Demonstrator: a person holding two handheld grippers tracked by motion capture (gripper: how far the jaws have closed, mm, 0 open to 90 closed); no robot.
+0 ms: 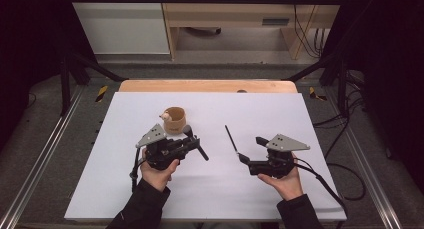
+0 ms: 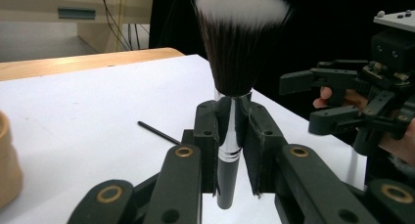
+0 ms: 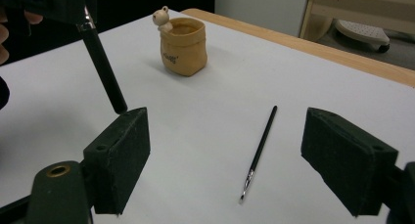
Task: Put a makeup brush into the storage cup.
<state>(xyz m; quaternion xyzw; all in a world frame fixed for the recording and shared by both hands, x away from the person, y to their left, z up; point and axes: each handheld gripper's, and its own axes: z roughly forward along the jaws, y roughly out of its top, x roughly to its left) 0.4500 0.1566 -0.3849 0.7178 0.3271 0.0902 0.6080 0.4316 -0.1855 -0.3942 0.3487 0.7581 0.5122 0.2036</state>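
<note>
Right gripper [image 3: 222,160] hovers spread wide over the thin brush [image 3: 259,153] lying between its jaws, while left gripper [image 2: 234,136] pinches the powder brush [image 2: 235,77].

Black tools [image 1: 192,139], grey plates, dark sleeves [image 1: 142,206].

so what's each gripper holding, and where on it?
Left gripper clamps the makeup brush at its silver ferrule. Right gripper is open, holding nothing.

You've got a tan pouch-shaped holder [image 3: 183,47] w/ a small bear figure [image 3: 163,17] on its rim — upright on the white board [image 1: 150,189], far-left area. Wooden table edge [image 1: 207,86] behind it; cables [image 1: 345,134] trail on the floor at right.
</note>
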